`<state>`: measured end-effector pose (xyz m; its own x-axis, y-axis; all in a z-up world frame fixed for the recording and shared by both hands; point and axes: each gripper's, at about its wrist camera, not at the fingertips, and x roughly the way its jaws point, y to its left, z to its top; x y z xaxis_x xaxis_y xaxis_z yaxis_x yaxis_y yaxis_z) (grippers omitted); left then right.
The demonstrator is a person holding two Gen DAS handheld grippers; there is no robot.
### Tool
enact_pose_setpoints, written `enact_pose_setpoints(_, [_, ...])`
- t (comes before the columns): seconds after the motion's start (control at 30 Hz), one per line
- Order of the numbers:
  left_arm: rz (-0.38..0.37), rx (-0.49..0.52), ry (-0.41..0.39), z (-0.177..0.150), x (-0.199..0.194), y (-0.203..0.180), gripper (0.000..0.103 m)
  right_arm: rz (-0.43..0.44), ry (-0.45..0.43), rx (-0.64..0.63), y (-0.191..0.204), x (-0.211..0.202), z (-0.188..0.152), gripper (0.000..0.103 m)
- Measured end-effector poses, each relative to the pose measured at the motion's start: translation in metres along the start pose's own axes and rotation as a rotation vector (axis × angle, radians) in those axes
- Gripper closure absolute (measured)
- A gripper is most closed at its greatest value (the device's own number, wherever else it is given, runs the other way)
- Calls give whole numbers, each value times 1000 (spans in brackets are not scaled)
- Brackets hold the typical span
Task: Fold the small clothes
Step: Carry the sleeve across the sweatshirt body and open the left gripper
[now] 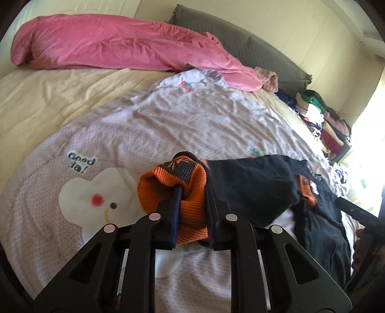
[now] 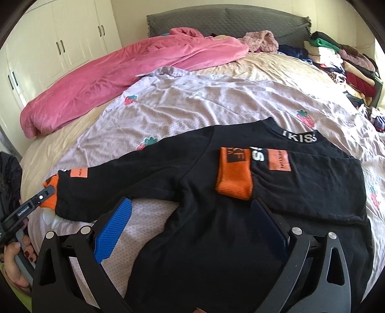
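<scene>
On the far left of the right wrist view, a hand (image 2: 16, 264) with dark-painted nails gripped the handle of the left gripper (image 2: 49, 192), whose tip met the orange cuff (image 2: 49, 184) at the end of the outstretched sleeve (image 2: 115, 190). The left wrist view showed this at close range: the left gripper (image 1: 192, 190) had its jaws drawn in tight on the orange cuff (image 1: 173, 190), the ribbed knit bunched between the blue pads (image 1: 176, 204) and lifted a little above the quilt (image 1: 144, 125). From there the sleeve (image 1: 250, 187) ran to the right toward the body of the garment. The black sweater (image 2: 216, 216) lay spread on the lilac strawberry-print quilt (image 2: 192, 101), collar (image 2: 298, 138) with white lettering pointing away toward the headboard (image 2: 216, 21). Its other sleeve was folded in across the chest, so that the second orange cuff (image 2: 234, 173) rested on the black front just beside an orange patch (image 2: 280, 162). The right gripper (image 2: 195, 216) hung low over the sweater's lower half with its jaws spread wide and nothing between them, one blue pad (image 2: 115, 228) over the bare quilt below the sleeve and the other over the black fabric. Behind the sweater, a rumpled pink duvet (image 2: 108, 79) stretched across the bed. At the far right edge, stacks of folded clothes (image 2: 336, 60) were piled along the bed's side.
</scene>
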<state>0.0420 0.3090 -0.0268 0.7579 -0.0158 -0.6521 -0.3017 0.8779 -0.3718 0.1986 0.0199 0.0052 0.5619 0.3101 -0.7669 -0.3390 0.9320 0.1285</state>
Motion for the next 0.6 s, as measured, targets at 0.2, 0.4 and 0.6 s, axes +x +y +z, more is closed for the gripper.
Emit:
enact_pose_setpoints(0.2, [-32,43,-15,7,-11,-32,93,2,-33,48,-23,-16,-1,4])
enact_pose_setpoints(0.4, [-80,111,-7,9,-18,-78,95,-3,-74,126,-59,-37,-6,4])
enact_pose_setpoints(0.6, [-119,185,-1,9,-19,-128,99,-11,-113,198,-99,-58,-17,4])
